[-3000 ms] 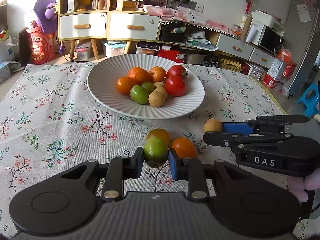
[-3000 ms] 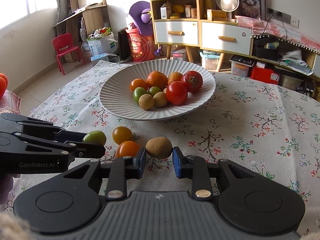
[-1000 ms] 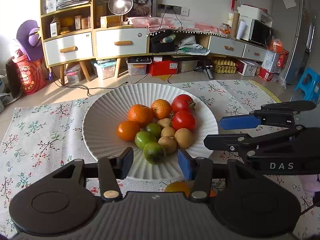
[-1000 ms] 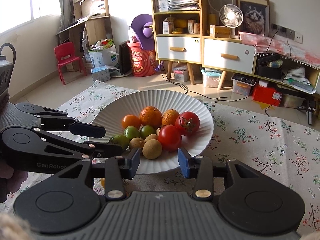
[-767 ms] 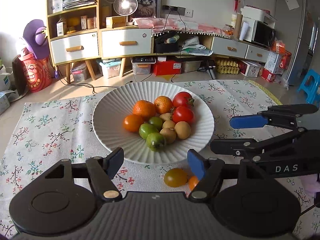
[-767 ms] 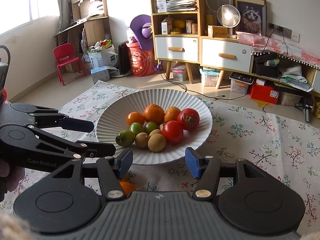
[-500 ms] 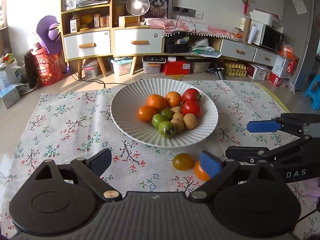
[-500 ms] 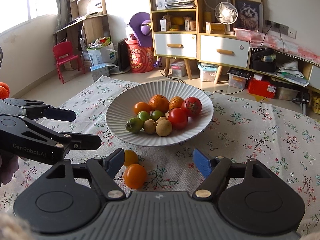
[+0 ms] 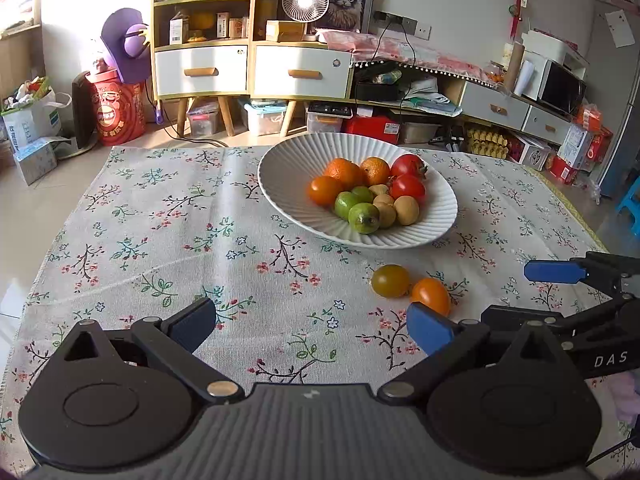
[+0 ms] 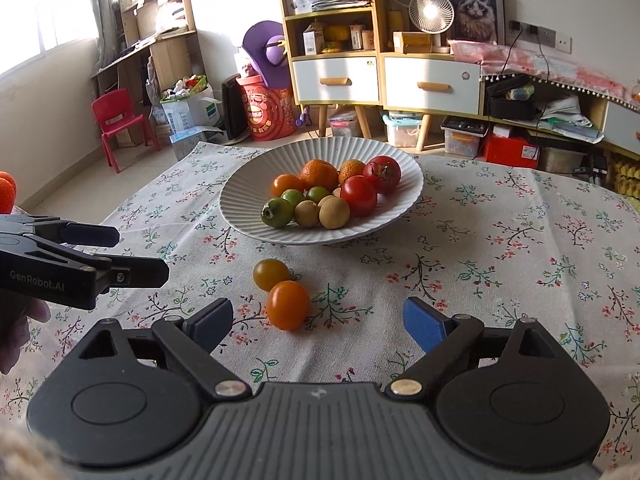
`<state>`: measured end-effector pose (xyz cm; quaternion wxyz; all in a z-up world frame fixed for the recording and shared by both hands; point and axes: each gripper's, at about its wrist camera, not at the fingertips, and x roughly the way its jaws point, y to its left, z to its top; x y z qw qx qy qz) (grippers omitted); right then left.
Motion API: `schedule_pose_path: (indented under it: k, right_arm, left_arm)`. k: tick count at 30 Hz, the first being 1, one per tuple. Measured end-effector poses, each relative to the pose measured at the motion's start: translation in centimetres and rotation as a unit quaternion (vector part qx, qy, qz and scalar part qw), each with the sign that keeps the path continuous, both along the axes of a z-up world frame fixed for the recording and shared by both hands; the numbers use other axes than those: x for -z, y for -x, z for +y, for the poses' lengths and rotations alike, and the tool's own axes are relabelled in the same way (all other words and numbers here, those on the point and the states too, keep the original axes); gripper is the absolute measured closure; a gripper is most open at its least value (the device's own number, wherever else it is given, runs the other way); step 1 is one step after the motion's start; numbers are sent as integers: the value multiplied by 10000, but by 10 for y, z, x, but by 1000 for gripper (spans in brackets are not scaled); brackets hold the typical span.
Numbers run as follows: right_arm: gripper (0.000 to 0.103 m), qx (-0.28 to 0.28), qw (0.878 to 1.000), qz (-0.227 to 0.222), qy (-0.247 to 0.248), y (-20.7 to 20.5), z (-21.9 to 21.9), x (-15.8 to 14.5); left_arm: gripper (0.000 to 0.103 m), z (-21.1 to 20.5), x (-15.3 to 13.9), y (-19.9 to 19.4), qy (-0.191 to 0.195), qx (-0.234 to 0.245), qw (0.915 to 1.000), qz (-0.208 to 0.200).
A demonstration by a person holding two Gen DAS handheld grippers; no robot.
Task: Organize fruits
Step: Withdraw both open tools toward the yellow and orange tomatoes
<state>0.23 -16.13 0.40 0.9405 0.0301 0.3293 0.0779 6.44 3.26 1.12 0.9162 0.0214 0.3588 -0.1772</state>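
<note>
A white ribbed plate (image 9: 288, 160) (image 10: 248, 192) holds oranges, red tomatoes, green fruits and brown fruits, with a green fruit (image 9: 363, 218) and a brown fruit (image 9: 406, 210) at its near side. A yellow-green tomato (image 9: 390, 280) (image 10: 271, 275) and an orange tomato (image 9: 430, 296) (image 10: 287, 304) lie on the cloth in front of the plate. My left gripper (image 9: 312, 320) (image 10: 128, 254) is opening wide over bare cloth, holding nothing. My right gripper (image 10: 318, 316) (image 9: 520, 292) is also opening; the orange tomato sits just ahead, nearer its left finger, untouched.
A floral tablecloth (image 9: 160, 220) covers the table, whose left edge drops to the floor. Beyond the far edge stand a drawer cabinet (image 9: 248, 68), storage boxes and a red child's chair (image 10: 116, 120). A hand shows at the left border of the right wrist view.
Both grippers drew back from the plate and their jaws spread wide. The green fruit and the brown fruit stay on the plate, and the two tomatoes on the cloth came into view.
</note>
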Motion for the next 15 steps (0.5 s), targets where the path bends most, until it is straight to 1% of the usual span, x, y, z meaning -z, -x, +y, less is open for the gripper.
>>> schedule_pose_path:
  k: [5,10,13,15]
  right_arm:
    - [12,-89,9999,52,82,0,5,6]
    - [13,-190,9994,193,201,-1,12,17]
    - [14,-244,9990,265,259,1,17,23]
    - [18,-308,9986,312,289,2,21,26]
  left_arm:
    - [6,4,4,2,73,-80,9999,39]
    - [6,3,13,3,-143,-58,9999,39]
    - [6,2,19,2,-211,-27,9997,82]
    - [6,0,24,-1,-299,-15,9995,134]
